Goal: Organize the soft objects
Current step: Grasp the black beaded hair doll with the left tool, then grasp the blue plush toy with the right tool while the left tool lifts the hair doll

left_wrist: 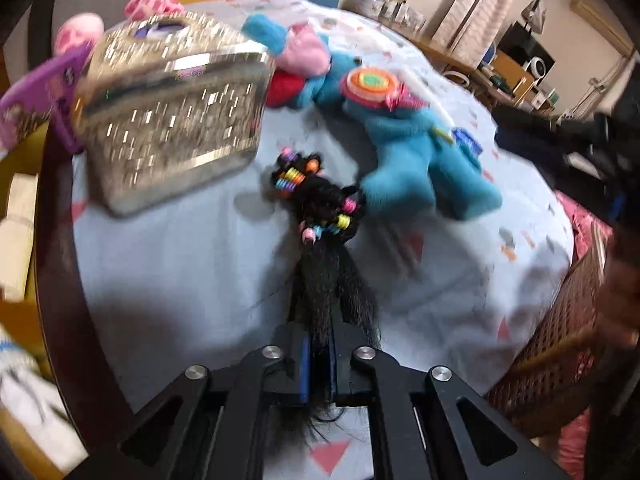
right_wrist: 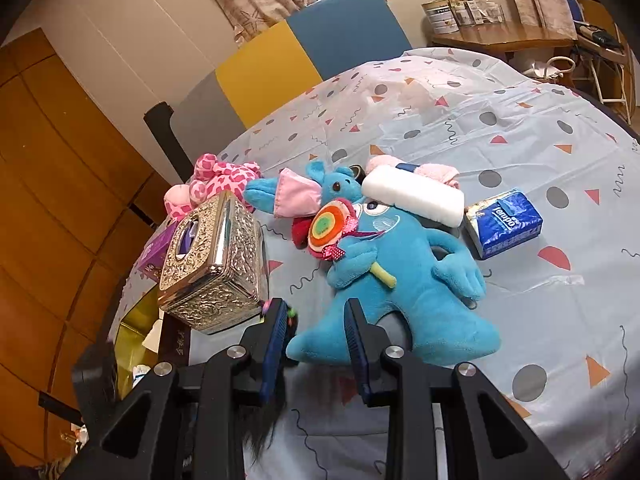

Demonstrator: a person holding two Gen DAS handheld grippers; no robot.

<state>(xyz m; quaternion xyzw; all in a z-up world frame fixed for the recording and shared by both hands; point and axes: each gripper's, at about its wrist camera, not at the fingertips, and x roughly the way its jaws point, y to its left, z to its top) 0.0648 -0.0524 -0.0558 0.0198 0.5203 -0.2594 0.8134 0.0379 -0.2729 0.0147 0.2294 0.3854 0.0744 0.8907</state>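
My left gripper (left_wrist: 318, 354) is shut on a black hairpiece with coloured beads (left_wrist: 320, 208), holding its loose hair end; the beaded end lies ahead on the cloth. A blue plush toy (left_wrist: 420, 152) with a lollipop lies to its right. In the right wrist view my right gripper (right_wrist: 316, 320) is open and empty, its fingers just short of the blue plush toy's (right_wrist: 404, 272) foot. A bit of the hairpiece (right_wrist: 260, 428) shows under its left finger. A pink spotted plush (right_wrist: 216, 184) lies behind the silver box.
An embossed silver tissue box (right_wrist: 216, 264) stands at the table's left edge, beside a purple box (right_wrist: 154, 252). A white block (right_wrist: 416, 194) and a blue tissue pack (right_wrist: 504, 224) lie right of the plush. A wicker chair (left_wrist: 560, 344) stands at the right.
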